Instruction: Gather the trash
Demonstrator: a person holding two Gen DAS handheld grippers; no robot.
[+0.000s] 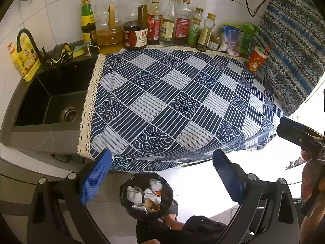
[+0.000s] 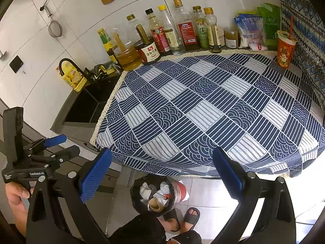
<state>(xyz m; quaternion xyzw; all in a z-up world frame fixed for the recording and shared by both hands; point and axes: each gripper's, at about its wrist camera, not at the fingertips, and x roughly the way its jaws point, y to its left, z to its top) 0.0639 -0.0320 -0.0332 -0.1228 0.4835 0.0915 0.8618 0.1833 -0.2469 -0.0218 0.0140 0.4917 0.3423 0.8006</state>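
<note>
Blue-padded fingers (image 1: pixel 95 179) of the left gripper (image 1: pixel 162 180) are framing the bottom of the left wrist view, spread wide apart and gripping nothing. Fingers (image 2: pixel 95 177) of the right gripper (image 2: pixel 162 175) are standing equally wide in the right wrist view, also gripping nothing.

Landmark: the counter cloth (image 1: pixel 182 101) (image 2: pixel 203 111), a blue and white patterned sheet with a lace border.

- Below the cloth's front edge, on the floor, a trash bin (image 1: pixel 168 185) (image 2: pixel 134 195) lined with a black bag is sitting between the two fingers in both views. Crumpled white tissues (image 1: pixel 134 196) (image 2: pixel 145 190), a brown paper cup (image 1: pixel 152 205) (image 2: pixel 155 205) and a small wrapper are lying inside it.
- At the cloth's far right corner, an orange drink cup (image 1: pixel 256 60) (image 2: pixel 285 49) with a straw is standing upright.
- Along the cloth's far edge, a row of sauce and oil bottles (image 1: pixel 154 20) (image 2: pixel 162 34) is lining the tiled wall, with packets (image 1: pixel 231 38) (image 2: pixel 251 32) at the right end of the row.
- Left of the cloth, a black sink (image 1: pixel 50 95) (image 2: pixel 85 105) with a black faucet (image 1: pixel 30 42) (image 2: pixel 73 66) is adjoining the lace border; a yellow dish-soap bottle (image 1: pixel 24 61) (image 2: pixel 73 77) is standing behind the faucet.
- Beside the bin, the person's sandalled feet (image 2: pixel 191 215) are showing in the right wrist view
</note>
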